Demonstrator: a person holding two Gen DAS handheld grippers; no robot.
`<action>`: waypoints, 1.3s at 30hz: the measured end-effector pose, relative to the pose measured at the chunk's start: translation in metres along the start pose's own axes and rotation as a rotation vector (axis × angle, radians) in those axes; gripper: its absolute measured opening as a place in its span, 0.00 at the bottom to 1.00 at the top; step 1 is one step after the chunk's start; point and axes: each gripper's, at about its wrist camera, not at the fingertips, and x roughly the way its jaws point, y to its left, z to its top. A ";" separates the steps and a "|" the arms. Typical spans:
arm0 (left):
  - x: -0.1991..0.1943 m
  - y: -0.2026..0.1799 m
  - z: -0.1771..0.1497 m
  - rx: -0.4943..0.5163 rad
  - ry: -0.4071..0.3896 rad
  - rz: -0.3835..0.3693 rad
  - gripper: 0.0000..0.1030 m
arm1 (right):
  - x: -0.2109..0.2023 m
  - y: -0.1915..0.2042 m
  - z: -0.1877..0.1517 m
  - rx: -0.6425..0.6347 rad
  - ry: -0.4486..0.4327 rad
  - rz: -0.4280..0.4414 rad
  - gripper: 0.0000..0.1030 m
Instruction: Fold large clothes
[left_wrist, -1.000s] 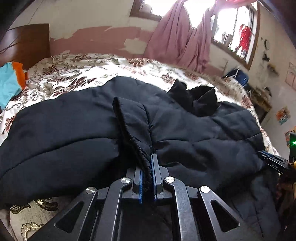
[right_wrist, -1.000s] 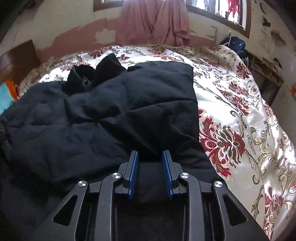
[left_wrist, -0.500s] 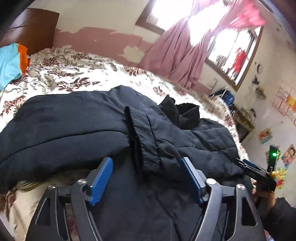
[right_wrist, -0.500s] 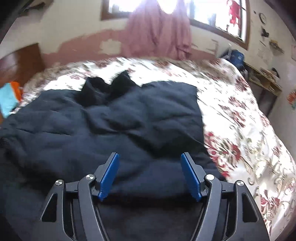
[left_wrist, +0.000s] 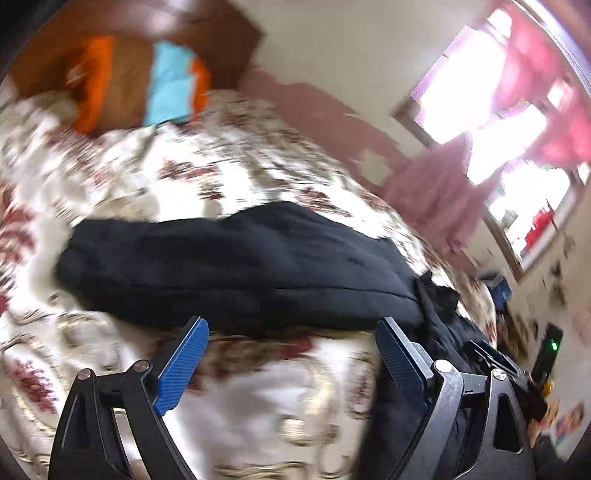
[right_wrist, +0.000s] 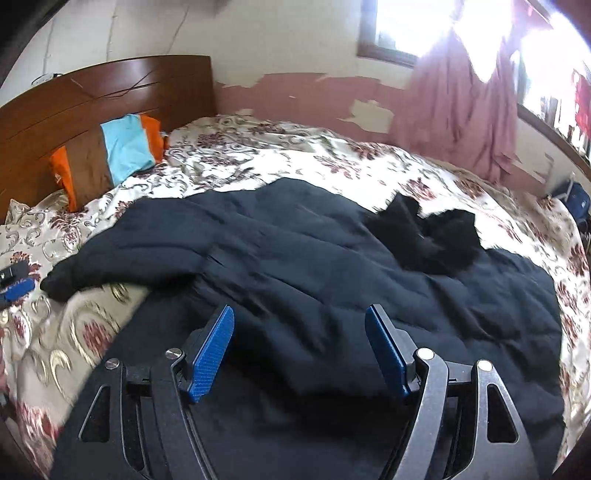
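Item: black padded jacket (right_wrist: 332, 266), large, laid flat across a bed with a floral bedspread (right_wrist: 258, 162). One sleeve (left_wrist: 236, 266) is seen extended sideways over the bedspread, its cuff toward the headboard (right_wrist: 92, 96); the collar or hood (right_wrist: 424, 232) is bunched at the far side of the garment.

Left gripper (left_wrist: 291, 365): fingers released and opening; only bedspread is seen between them, the sleeve lying just beyond the tips. Nothing is held.

Right gripper (right_wrist: 299, 354): fingers released and opening, poised above the jacket body; no fabric is pinched.

Other contents: folded clothes in orange and light blue (right_wrist: 125, 147) against the headboard; pink curtain (right_wrist: 465, 110) at the window.

Step judged in hand: re-positioning for the next fold, probably the outstretched sleeve.

Handling notes: the sleeve is best taken near the cuff, through the full padded thickness, so the slippery shell is not lost. It should be carried inward across the body and laid flat, with the body steadied by the other gripper. Bedspread should be kept out of the grip.
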 end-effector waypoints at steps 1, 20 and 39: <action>0.002 0.011 0.003 -0.040 0.006 0.007 0.89 | 0.005 0.007 0.004 0.002 -0.002 -0.005 0.66; 0.083 0.108 0.003 -0.583 0.148 -0.112 0.87 | 0.067 0.045 0.017 0.043 0.052 -0.090 0.66; 0.047 0.081 0.055 -0.404 -0.137 -0.139 0.07 | 0.040 0.017 0.010 0.149 -0.055 0.079 0.72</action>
